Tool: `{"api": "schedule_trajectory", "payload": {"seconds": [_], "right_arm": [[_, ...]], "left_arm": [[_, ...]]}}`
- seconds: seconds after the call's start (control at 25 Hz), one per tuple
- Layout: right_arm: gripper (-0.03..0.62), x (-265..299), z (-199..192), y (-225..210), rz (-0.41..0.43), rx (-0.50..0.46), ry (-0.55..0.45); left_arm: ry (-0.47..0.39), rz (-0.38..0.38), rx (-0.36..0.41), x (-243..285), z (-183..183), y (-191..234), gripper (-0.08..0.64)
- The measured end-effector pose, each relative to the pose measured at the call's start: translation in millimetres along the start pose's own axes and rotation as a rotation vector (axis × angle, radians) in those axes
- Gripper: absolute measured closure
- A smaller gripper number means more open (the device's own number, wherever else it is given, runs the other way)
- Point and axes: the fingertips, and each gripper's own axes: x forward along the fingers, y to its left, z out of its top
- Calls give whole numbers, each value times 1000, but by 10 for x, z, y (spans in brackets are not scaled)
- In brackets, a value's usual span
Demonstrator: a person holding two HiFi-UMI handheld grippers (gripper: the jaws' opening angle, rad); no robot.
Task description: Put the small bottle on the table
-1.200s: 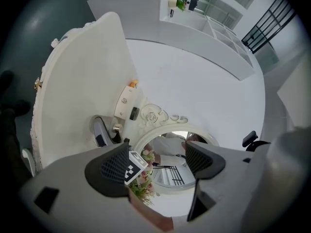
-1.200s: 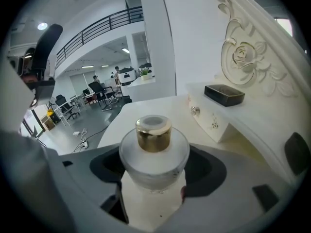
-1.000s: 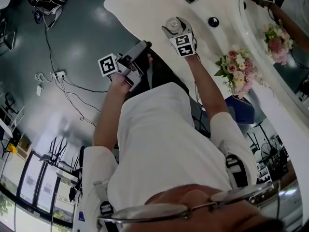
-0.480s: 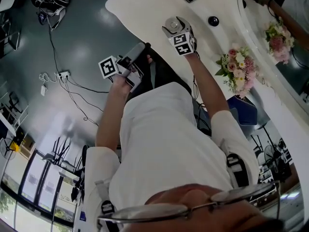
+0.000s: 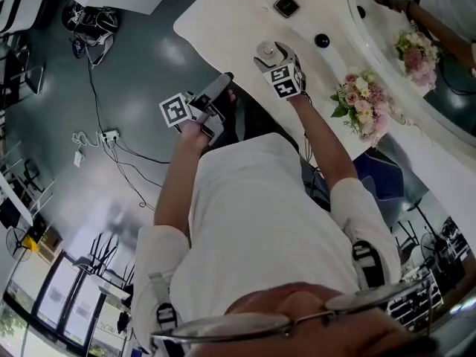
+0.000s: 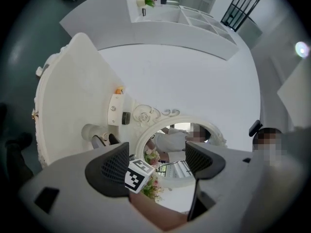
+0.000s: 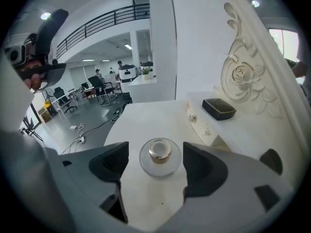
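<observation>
**Right tool** point(image 7: 155, 165): jaws apart, clamped on nothing. Held over the white desk point(image 7: 141, 118) and pointed down at it.

**Small bottle** point(image 7: 160, 157): round clear glass with a gold neck and a pale cap. It stands upright on the desk, directly between the right tool's two jaws. A gap shows at each side, narrower at the right jaw.

**Drawer front** point(image 7: 194, 120): pale, with small knobs. It lies just beyond the bottle, ahead and to the right of the right tool.

**Dark box** point(image 7: 218, 108): flat and square-edged. It sits on the ledge above the drawer front, farther ahead and to the right of the right tool.

**Mirror frame** point(image 7: 241, 76): white, with a carved rose and scrolls. It rises behind the dark box, at the far right of the right tool.

**Black knob** point(image 5: 321, 41): small and round. It is on the desk to the right of the right tool in the head view, well apart from the bottle.

**Left tool** point(image 6: 158, 161): jaws apart, gripping nothing. It is held off the desk's edge, to the left of the right tool.

**Marker cube** point(image 6: 137, 174): part of the right tool. It shows low in the gap between the left tool's jaws, nearer the left jaw.

**Flowers** point(image 6: 154, 188): pink and white. They are ahead of the left tool, past the marker cube.

**Cables** point(image 5: 97, 136): these lie on the grey floor point(image 5: 134, 58), far to the left of the left tool.
</observation>
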Motion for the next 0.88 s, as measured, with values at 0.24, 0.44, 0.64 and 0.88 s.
{"api": "schedule_trajectory", "payload": {"seconds": [0.24, 0.44, 0.64, 0.88], "right_arm": [[271, -434, 219, 172, -58, 70, -28], [336, -715, 391, 339, -115, 183, -68], [381, -1039, 497, 505, -187, 264, -94], [414, -1500, 505, 721, -264, 335, -138]], "left_arm": [[117, 7, 127, -26, 27, -175, 199], [255, 52, 223, -84, 5, -163, 204], [390, 33, 360, -129, 70, -177, 244], [515, 6, 465, -222, -14, -228, 276]]}}
